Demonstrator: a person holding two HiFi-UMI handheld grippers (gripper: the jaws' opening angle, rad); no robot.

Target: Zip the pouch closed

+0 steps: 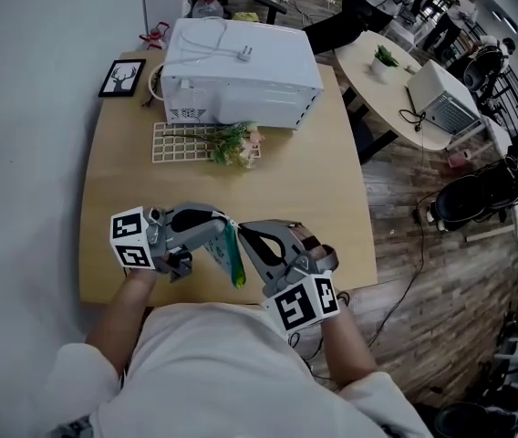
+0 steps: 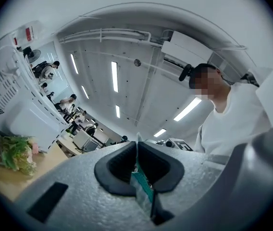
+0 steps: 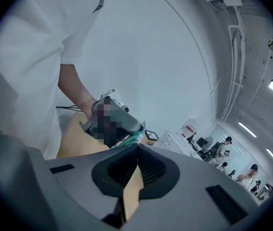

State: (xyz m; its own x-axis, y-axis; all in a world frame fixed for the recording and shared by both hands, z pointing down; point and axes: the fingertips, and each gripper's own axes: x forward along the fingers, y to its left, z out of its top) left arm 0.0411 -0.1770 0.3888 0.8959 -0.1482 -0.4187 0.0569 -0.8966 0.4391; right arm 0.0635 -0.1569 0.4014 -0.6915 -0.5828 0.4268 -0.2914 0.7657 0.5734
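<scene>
**Pouch pinched in mid-air between two closed grippers**

A pale wooden table fills the head view. A white microwave oven sits at its 12 o'clock end, and a white wire rack lies just at the oven's 6 o'clock side. A small picture frame rests at the table's 11 o'clock corner. At the 6 o'clock edge, close to the person's body, the two grippers meet tip to tip above the wood.

The left gripper reaches in from 9 o'clock. Its jaws are pressed together on a thin teal edge of the pouch, which runs down the seam between its pads. The right gripper comes from 4 o'clock with its jaws also closed. Its tips meet the pouch at the green zip teeth. Whether they hold the pull tab itself or only the cloth beside it is too small to tell. The pouch hangs edge-on between the two grippers, its lower end pointing toward 6 o'clock and seemingly clear of the table.

Several things could go wrong from here:

- **Slipping grip:** Both holds are narrow pinches on thin material, so a firm pull along the zip could drag the edge out of the left pads.
- **Twisting:** Nothing supports the pouch from below, so it may twist. The teeth would then misalign and the slider would jam or bite the lining.
- **Lost pull:** If the right tips hold only cloth, the zip would likely not move. A slip there could drop the pouch onto the table edge or off it.
</scene>
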